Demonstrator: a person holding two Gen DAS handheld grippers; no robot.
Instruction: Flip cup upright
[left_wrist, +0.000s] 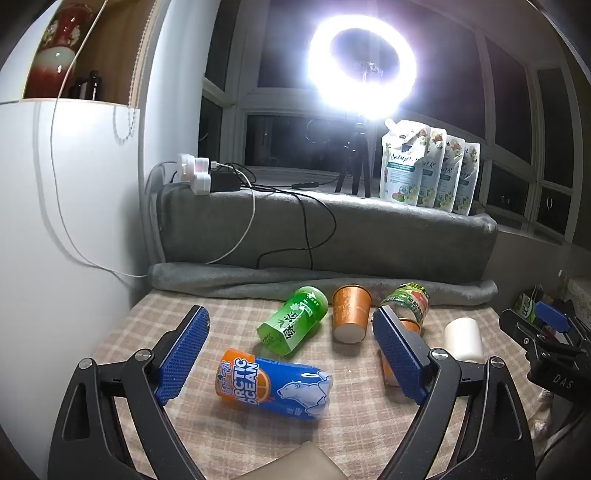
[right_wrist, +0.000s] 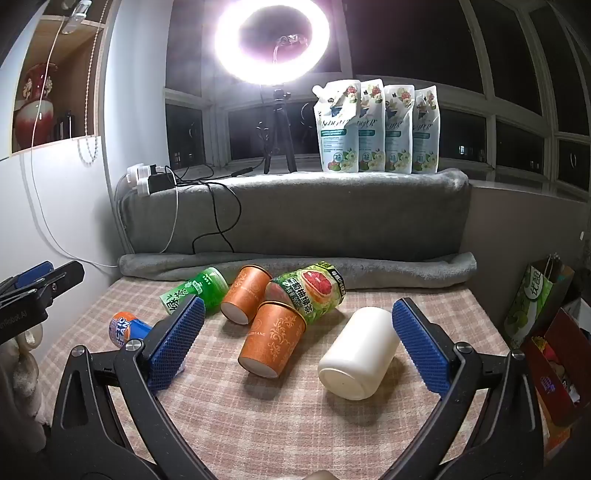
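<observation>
Nothing flipped yet: white cup (right_wrist: 358, 354) lies tipped on counter (right_wrist: 295, 424). Right claw (right_wrist: 297, 343) wide open, empty; left claw (left_wrist: 291, 354) likewise.

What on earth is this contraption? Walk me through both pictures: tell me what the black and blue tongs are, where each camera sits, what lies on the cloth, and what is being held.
No robot here: a person holds a two-finger gripper in each hand, with a fisheye camera on each looking along its fingers. One picture comes from the left gripper, the other from the right gripper. Both stand open and hold nothing.

On the checked cloth lie tipped-over containers: a white cup, two orange paper cups, a green bottle, a blue Arctic Ocean bottle and a grapefruit tea bottle. Behind are a ring light and detergent pouches.
</observation>
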